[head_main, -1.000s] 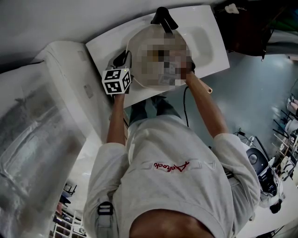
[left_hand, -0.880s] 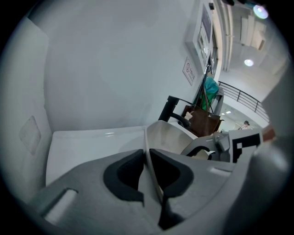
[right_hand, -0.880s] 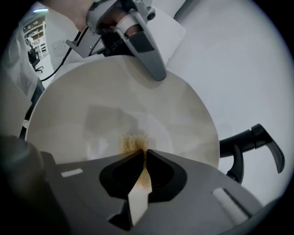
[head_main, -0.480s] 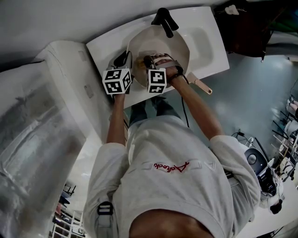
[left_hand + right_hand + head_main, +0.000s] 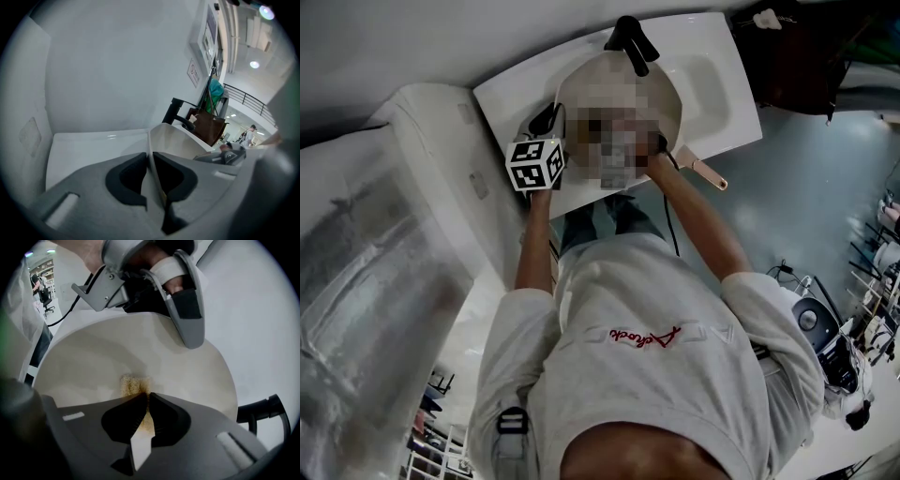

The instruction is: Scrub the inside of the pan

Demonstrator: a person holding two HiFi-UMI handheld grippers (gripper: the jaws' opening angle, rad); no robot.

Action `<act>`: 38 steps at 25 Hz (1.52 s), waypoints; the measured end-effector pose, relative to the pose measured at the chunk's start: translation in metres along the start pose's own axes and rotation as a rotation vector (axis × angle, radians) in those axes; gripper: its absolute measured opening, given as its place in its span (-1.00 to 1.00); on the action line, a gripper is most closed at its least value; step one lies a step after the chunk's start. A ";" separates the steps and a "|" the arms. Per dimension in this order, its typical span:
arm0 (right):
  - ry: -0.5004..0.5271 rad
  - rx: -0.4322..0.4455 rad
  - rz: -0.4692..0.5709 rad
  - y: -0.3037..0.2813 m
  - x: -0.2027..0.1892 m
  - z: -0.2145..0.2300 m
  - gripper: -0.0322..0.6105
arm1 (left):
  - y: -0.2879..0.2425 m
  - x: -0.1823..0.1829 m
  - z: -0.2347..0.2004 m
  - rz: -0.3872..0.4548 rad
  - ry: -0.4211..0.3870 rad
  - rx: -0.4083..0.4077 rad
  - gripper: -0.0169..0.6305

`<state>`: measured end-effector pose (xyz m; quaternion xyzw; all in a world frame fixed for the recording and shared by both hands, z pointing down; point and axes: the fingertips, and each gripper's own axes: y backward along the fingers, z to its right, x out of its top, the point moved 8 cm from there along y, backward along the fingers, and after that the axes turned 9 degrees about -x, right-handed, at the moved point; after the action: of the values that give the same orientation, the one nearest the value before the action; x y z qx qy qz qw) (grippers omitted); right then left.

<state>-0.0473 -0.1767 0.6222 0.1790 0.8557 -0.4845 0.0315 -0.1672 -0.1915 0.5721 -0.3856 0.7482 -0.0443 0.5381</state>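
A round pan (image 5: 672, 103) with a cream inside stands tilted over the white sink; a mosaic patch hides its middle in the head view. My left gripper (image 5: 553, 120) is shut on the pan's rim (image 5: 149, 140), the thin edge running between its jaws (image 5: 151, 158). In the right gripper view the pan's inside (image 5: 89, 362) fills the frame. My right gripper (image 5: 147, 397) is shut on a yellowish scrub pad (image 5: 131, 384) that presses on the pan's bottom. The left gripper's fingers (image 5: 185, 301) show at the far rim.
A black faucet (image 5: 630, 39) rises behind the pan on the white basin top (image 5: 717, 75). The pan's handle (image 5: 705, 172) sticks out toward the front right. A white cabinet side (image 5: 441, 178) stands left. A cable (image 5: 672, 220) hangs by the right arm.
The right hand with its gripper has shifted a little leftward across the pan, toward the left gripper. The left gripper and the pan have stayed in place.
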 end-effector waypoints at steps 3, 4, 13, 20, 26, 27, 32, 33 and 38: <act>-0.006 0.001 -0.008 0.000 -0.006 0.002 -0.80 | 0.000 0.000 0.000 0.001 0.000 0.000 -0.82; -0.005 0.001 -0.013 0.000 -0.009 0.002 -0.80 | 0.000 0.000 0.000 0.001 -0.001 -0.001 -0.82; 0.008 0.002 -0.069 0.002 -0.044 0.002 -0.80 | -0.001 0.000 -0.001 0.000 -0.003 0.000 -0.82; -0.006 0.017 -0.131 0.003 -0.072 0.004 -0.80 | -0.001 0.000 -0.001 0.000 -0.002 -0.005 -0.82; -0.021 0.028 -0.176 0.003 -0.093 0.006 -0.80 | -0.001 0.000 -0.001 0.000 -0.001 -0.008 -0.82; -0.026 0.027 -0.179 0.003 -0.095 0.007 -0.80 | -0.001 0.000 -0.001 0.001 -0.001 -0.008 -0.82; -0.030 0.023 -0.187 0.003 -0.096 0.007 -0.80 | -0.001 -0.001 -0.001 0.002 -0.001 -0.007 -0.82; -0.030 0.022 -0.186 0.003 -0.095 0.007 -0.80 | -0.001 0.000 -0.001 0.002 -0.001 -0.007 -0.82; -0.037 0.000 -0.157 0.011 -0.086 0.012 -0.80 | -0.001 0.000 -0.001 0.003 -0.001 -0.006 -0.82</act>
<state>0.0351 -0.2054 0.6266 0.1022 0.8663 -0.4889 0.0091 -0.1674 -0.1926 0.5729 -0.3859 0.7486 -0.0409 0.5375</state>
